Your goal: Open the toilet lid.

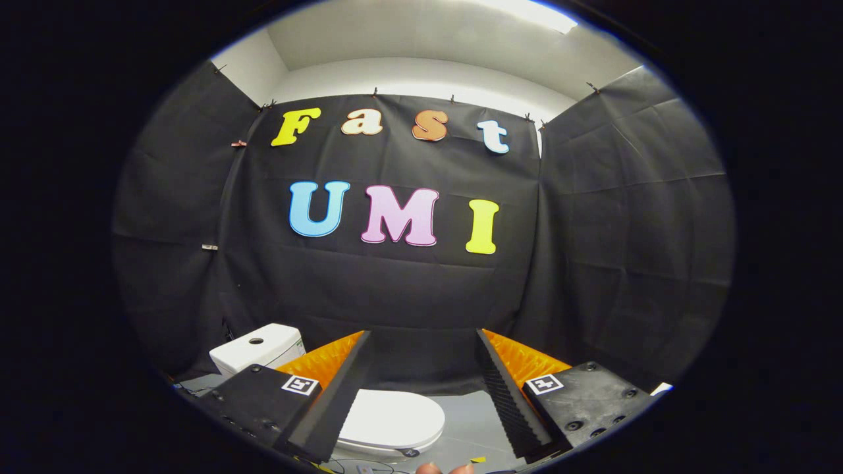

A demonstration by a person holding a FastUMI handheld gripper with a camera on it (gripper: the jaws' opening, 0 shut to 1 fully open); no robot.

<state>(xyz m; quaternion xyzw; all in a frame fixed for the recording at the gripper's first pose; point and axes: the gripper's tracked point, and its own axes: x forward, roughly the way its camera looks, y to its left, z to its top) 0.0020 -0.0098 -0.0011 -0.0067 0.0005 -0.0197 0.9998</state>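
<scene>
A white toilet stands low in the gripper view, on a grey floor against the black cloth wall. Its lid (394, 419) lies flat and closed over the bowl, and its white tank (258, 349) with a round button on top sits behind my left finger. My gripper (425, 378) is open, held well above the toilet. The lid shows in the gap between the fingers, nearer the left finger, which hides its left side. Nothing is held.
Grey floor (471, 415) lies to the right of the toilet. Black cloth walls close in the booth behind and on both sides. A person's fingertips (442, 469) and some cables show at the very bottom.
</scene>
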